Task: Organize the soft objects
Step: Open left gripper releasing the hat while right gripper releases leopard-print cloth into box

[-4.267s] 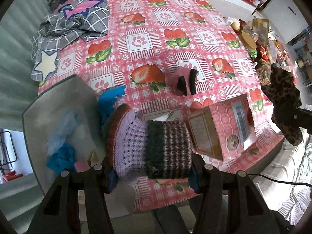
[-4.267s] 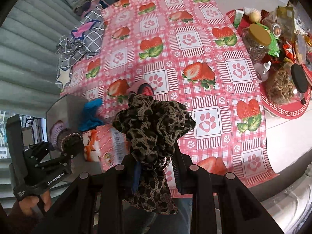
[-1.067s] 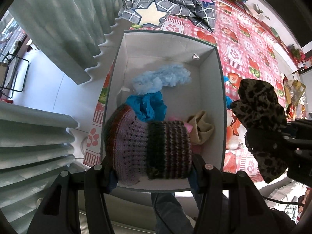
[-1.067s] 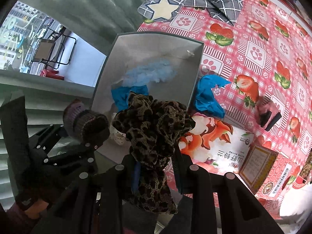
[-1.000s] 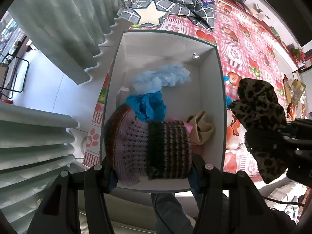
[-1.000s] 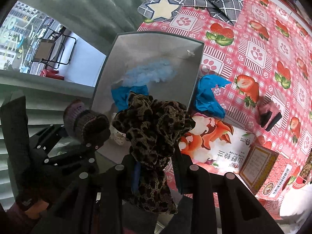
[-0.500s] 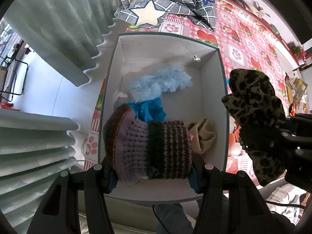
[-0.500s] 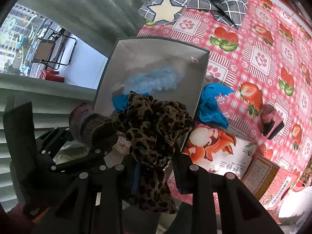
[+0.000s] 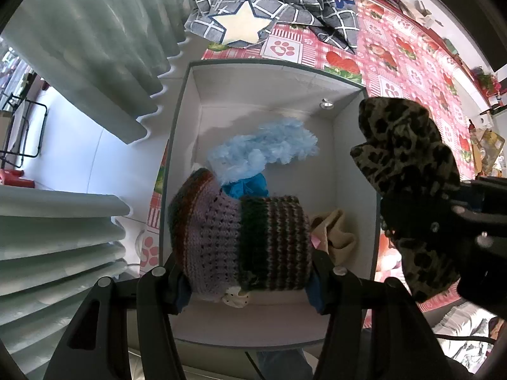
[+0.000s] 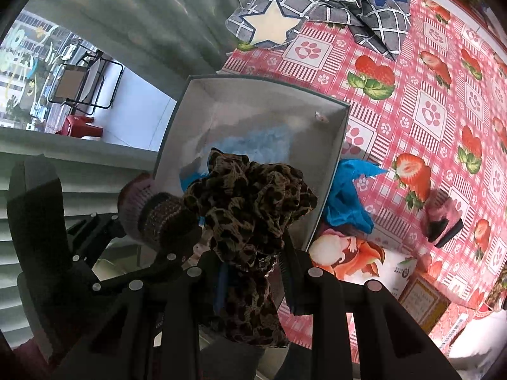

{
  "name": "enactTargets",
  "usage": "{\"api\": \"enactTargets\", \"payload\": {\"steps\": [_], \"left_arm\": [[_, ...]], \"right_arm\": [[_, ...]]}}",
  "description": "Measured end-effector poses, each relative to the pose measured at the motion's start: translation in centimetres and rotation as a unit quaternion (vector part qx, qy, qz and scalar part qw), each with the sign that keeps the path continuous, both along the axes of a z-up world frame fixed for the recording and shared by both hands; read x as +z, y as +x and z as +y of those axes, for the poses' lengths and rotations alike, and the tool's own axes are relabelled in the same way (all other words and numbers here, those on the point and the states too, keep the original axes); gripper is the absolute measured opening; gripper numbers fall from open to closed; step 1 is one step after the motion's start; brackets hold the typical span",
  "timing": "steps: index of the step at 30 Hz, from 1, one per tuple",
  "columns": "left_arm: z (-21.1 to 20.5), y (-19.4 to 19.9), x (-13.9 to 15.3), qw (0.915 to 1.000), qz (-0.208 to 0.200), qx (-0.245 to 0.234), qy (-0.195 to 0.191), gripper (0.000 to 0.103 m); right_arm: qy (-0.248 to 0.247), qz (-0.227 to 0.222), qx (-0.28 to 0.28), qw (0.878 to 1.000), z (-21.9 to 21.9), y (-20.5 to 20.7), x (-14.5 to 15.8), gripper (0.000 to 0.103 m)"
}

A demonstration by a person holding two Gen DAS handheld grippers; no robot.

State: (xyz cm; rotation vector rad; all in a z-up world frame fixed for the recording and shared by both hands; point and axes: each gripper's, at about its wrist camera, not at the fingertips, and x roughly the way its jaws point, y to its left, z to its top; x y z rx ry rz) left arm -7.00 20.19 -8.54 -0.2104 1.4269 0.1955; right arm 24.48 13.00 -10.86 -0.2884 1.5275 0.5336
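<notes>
My left gripper (image 9: 247,272) is shut on a striped knitted hat (image 9: 240,247) and holds it over the near end of an open grey box (image 9: 348,164). Inside the box lie a fluffy light-blue piece (image 9: 263,152), a blue cloth (image 9: 247,186) and a beige cloth (image 9: 336,231). My right gripper (image 10: 253,269) is shut on a leopard-print cloth (image 10: 250,209) and holds it above the box's (image 10: 263,107) near right corner; that cloth also shows in the left wrist view (image 9: 408,171). The hat shows in the right wrist view (image 10: 155,212).
The box stands at the corner of a table with a pink strawberry tablecloth (image 10: 427,72). A grey checked star blanket (image 9: 279,9) lies beyond it. A blue cloth (image 10: 348,196), a printed packet (image 10: 355,262) and a pink-black item (image 10: 443,221) lie right of the box. Curtains (image 9: 104,41) hang at left.
Both grippers have moved from over the table to above the box. In the last second the right gripper with the leopard cloth has come closer over the box's right side.
</notes>
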Motion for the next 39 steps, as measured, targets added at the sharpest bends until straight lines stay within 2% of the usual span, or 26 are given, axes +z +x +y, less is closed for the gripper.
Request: {"api": "enactTargets", "payload": {"steps": [17, 22, 23, 24, 25, 27, 29, 31, 32, 35, 39], "left_arm": [[0.0, 0.2, -0.8, 0.9999, 0.01, 0.004, -0.004, 0.061], [-0.3, 0.1, -0.8, 0.9999, 0.006, 0.0, -0.012, 0.07], [-0.4, 0.1, -0.7, 0.9999, 0.006, -0.003, -0.011, 0.077], [-0.5, 0.1, -0.7, 0.9999, 0.006, -0.006, -0.011, 0.083], [-0.7, 0.1, -0.6, 0.9999, 0.002, -0.007, -0.011, 0.083], [-0.6, 0.0, -0.1, 0.9998, -0.009, -0.004, -0.02, 0.083], [-0.4, -0.1, 0.1, 0.9996, -0.014, 0.001, -0.026, 0.084], [-0.3, -0.3, 0.2, 0.9991, -0.019, 0.006, -0.036, 0.085], [-0.2, -0.3, 0.3, 0.9988, -0.019, 0.007, -0.045, 0.086], [-0.4, -0.6, 0.4, 0.9972, -0.025, 0.01, -0.07, 0.103], [-1.0, -0.5, 1.5, 0.9936, -0.05, 0.007, -0.101, 0.103]], "right_arm": [[-0.002, -0.001, 0.005, 1.0, 0.8, 0.8, -1.0, 0.03], [0.0, 0.001, 0.009, 1.0, 0.9, 0.7, -1.2, 0.031], [0.003, 0.004, 0.008, 1.0, 0.9, 0.7, -1.2, 0.033], [0.006, 0.005, 0.006, 1.0, 0.8, 0.7, -1.2, 0.044], [0.009, 0.002, 0.004, 1.0, 0.7, 0.8, -1.1, 0.062], [0.01, -0.009, 0.002, 1.0, 0.6, 0.8, -0.6, 0.071], [0.014, -0.011, -0.003, 1.0, 0.3, 1.0, -0.3, 0.075], [0.016, -0.014, -0.011, 1.0, 0.0, 1.2, -0.1, 0.087], [0.018, -0.017, -0.017, 1.0, -0.3, 1.3, 0.2, 0.088], [0.018, -0.01, -0.03, 0.999, -1.2, 1.6, 0.5, 0.088], [0.03, 0.005, -0.061, 0.998, -3.3, 1.9, 1.2, 0.088]]}}
